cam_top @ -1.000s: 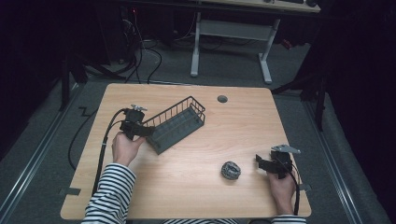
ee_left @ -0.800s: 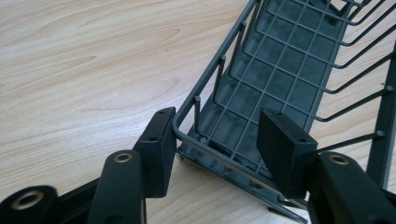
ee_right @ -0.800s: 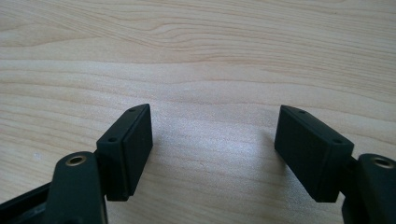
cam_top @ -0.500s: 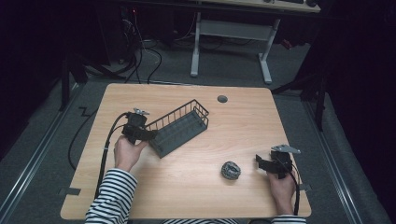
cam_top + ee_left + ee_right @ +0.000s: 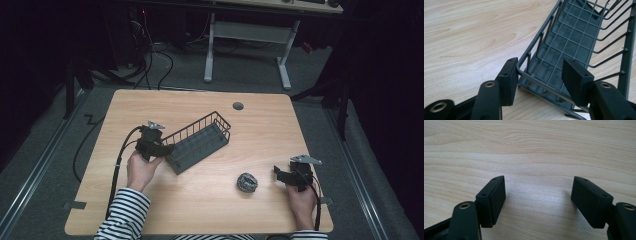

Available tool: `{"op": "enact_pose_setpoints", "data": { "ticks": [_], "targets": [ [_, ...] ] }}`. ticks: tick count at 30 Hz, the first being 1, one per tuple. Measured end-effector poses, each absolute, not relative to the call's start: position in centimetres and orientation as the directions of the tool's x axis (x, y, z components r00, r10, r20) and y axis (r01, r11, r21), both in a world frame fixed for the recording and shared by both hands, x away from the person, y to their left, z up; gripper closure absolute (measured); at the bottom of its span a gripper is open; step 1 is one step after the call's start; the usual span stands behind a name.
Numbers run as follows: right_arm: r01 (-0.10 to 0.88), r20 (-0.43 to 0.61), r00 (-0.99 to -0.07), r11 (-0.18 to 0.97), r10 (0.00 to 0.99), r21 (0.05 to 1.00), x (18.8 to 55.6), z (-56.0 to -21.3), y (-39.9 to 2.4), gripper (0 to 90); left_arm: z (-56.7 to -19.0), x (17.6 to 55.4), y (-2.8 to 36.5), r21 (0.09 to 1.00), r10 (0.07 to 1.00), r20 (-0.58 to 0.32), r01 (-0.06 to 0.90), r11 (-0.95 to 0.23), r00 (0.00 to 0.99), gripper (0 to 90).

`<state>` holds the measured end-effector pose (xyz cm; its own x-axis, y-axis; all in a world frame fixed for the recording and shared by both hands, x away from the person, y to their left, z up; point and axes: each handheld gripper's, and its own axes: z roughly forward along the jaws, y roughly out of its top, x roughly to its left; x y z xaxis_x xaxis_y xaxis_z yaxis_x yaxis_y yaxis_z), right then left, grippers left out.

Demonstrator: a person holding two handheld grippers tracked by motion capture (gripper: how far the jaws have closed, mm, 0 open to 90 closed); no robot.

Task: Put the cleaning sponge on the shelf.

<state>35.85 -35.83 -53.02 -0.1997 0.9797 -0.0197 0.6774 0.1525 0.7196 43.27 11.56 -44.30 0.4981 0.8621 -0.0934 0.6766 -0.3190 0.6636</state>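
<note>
A dark grey wire basket (image 5: 200, 142) lies slantwise on the wooden table (image 5: 280, 135), left of its middle. My left gripper (image 5: 167, 150) is shut on the basket's near-left end. In the left gripper view, one pad (image 5: 509, 80) presses the corner of the rim and the other pad (image 5: 576, 82) sits over the end wall of the basket (image 5: 574, 37). My right gripper (image 5: 277, 172) rests near the front right of the table, pointing left. Its jaws (image 5: 539, 195) stand wide apart over bare wood with nothing between them. A steel scouring ball (image 5: 246, 181) lies just left of it.
A round cable grommet (image 5: 238, 106) sits near the table's far edge. Beyond the table stands a white desk frame (image 5: 247, 45), with cables on the floor. The left gripper's cable (image 5: 117, 170) trails off the table's left side.
My left hand has drawn back toward the front edge with the basket in its grip. The basket has slid a little right and nearer. The right hand has stayed put.
</note>
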Motion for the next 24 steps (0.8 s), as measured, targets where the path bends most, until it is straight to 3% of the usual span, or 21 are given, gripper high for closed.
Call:
{"op": "enact_pose_setpoints", "data": {
  "ticks": [24],
  "targets": [
    [0.677,-0.019,-0.2,0.152,0.98,0.72,35.9,-53.0,-35.8,28.0,-44.5,41.3,8.2,0.69,0.828,-0.107,0.641,-0.337,0.55,47.2]
  ]
}}
